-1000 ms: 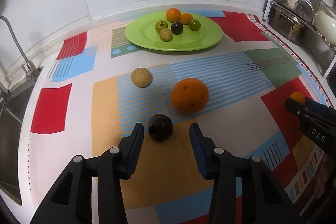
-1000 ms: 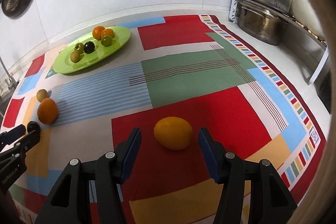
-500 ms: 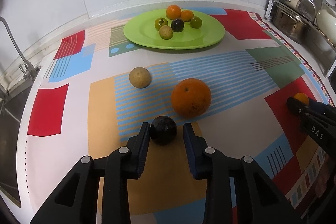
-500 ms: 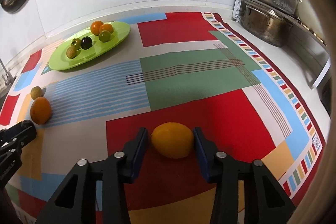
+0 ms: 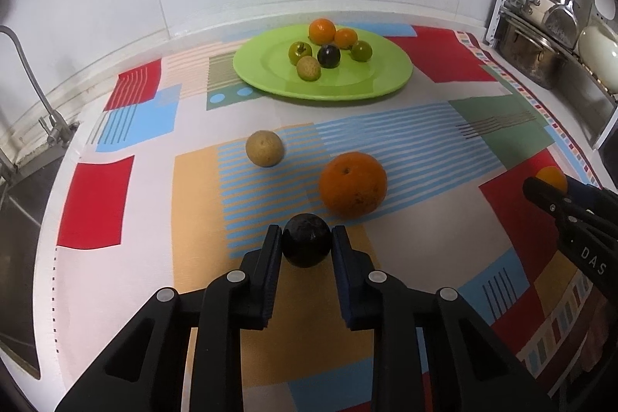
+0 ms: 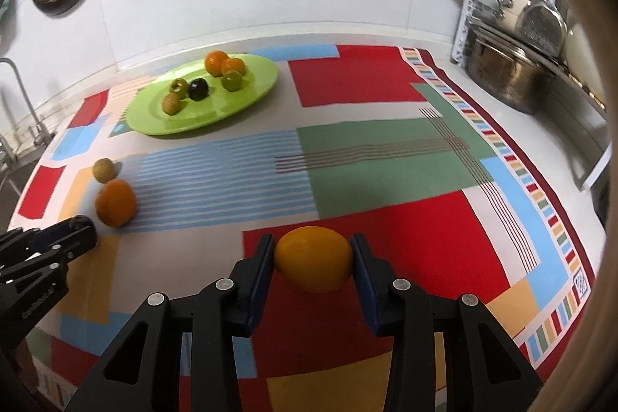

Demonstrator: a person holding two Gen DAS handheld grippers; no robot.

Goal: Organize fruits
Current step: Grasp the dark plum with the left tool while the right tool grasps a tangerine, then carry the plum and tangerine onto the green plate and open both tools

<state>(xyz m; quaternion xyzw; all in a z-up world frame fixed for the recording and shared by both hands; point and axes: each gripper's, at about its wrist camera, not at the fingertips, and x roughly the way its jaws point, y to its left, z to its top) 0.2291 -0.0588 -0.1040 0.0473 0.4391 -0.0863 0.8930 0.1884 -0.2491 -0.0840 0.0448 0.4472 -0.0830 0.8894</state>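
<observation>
The left gripper [image 5: 307, 245] is clamped on a dark plum [image 5: 307, 244] low over the patterned cloth [image 5: 444, 138] on the counter, with a large orange [image 5: 352, 184] just beyond it and a tan fruit [image 5: 265, 153] farther left. The right gripper [image 6: 313, 259] pinches a yellow lemon [image 6: 313, 257] over a red patch, well apart from the cloth's striped right edge. Open cloth separates both from the green plate [image 5: 386, 83] near the back wall, which holds six small fruits.

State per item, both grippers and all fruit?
left gripper: shut on dark plum
dark plum: gripped, on the cloth
right gripper: shut on yellow lemon
yellow lemon: gripped between both fingers
large orange: loose on cloth
tan fruit: loose on cloth
green plate: holds six small fruits
</observation>
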